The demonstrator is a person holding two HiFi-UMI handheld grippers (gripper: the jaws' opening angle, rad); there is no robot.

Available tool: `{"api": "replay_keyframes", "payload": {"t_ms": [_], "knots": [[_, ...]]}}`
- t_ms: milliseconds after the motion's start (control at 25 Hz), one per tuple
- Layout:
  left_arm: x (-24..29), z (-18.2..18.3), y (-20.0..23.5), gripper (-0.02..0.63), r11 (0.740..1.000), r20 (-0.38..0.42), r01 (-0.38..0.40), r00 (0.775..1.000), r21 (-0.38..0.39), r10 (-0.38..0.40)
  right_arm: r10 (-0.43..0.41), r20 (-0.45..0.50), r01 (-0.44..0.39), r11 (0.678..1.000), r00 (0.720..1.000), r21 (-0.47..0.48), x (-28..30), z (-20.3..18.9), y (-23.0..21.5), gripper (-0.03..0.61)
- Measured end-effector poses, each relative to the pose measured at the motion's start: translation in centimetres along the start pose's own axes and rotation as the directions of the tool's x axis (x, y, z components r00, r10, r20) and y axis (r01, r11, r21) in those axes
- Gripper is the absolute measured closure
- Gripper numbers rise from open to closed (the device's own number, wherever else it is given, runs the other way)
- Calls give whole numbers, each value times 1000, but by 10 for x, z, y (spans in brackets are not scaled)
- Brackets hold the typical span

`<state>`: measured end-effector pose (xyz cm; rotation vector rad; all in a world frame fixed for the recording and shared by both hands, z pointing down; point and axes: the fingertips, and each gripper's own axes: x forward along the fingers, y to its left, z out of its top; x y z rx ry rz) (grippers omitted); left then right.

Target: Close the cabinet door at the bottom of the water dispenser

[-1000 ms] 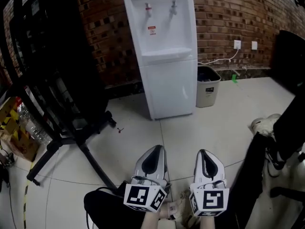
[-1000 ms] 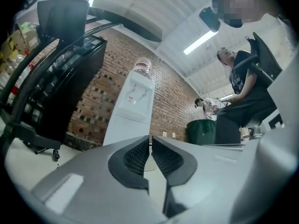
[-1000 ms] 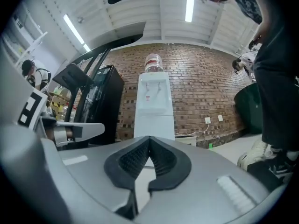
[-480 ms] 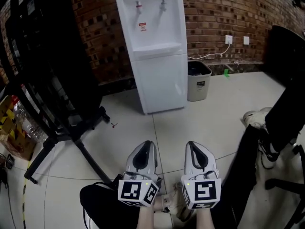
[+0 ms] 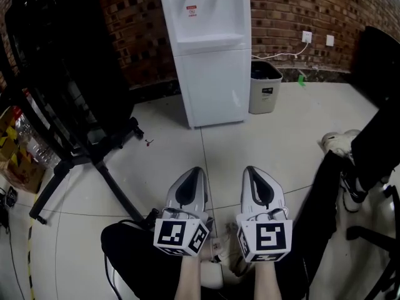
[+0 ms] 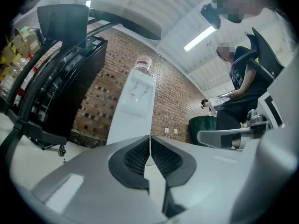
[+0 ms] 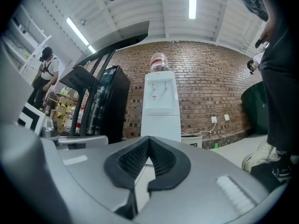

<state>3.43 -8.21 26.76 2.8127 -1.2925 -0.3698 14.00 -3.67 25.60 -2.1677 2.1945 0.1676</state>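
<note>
The left gripper (image 6: 149, 139) is closing its jaws. They have all but met at the tips, and nothing lies between the ribbed pads. The right gripper (image 7: 148, 142) has its jaws pressed together, also on nothing. Both hang side by side, low and near the person's lap. They are well short of the water dispenser (image 5: 209, 36) and point roughly toward it across bare floor tiles (image 5: 275, 142).

The dispenser is a tall white unit standing against the brick wall (image 5: 294, 11). In the right gripper view a water bottle (image 7: 159, 62) sits on top of it. The cabinet door (image 5: 215, 86) is the plain lower panel under the tap shelf. From here it looks flush with the dispenser's body, with no gap along either edge. I cannot tell whether its catch has seated.

A grey waste bin (image 5: 265, 87) stands just beside the dispenser on its right in the head view. A power cord (image 5: 284, 56) runs from behind the dispenser to a wall socket (image 5: 307, 37). A black wheeled rack (image 5: 69, 86) stands to the dispenser's left.

The door is probably a light, thin, stiff panel with a smooth, slippery face, swinging easily on side hinges. I cannot tell which side they are on. Pinching it is not needed. A flat push with closed jaws would do, placed on the panel near its free edge at mid-height. It should be gentle enough not to rock the tall dispenser or dent the panel.
</note>
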Motion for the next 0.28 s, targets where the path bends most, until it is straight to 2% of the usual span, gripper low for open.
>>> {"api": "replay_keyframes", "payload": {"t_ms": [280], "knots": [[-3,-4,4,612,1000,-22,-10,1000,-12,10,43,15,-43,999,999,-18,4,7,17,574]]}}
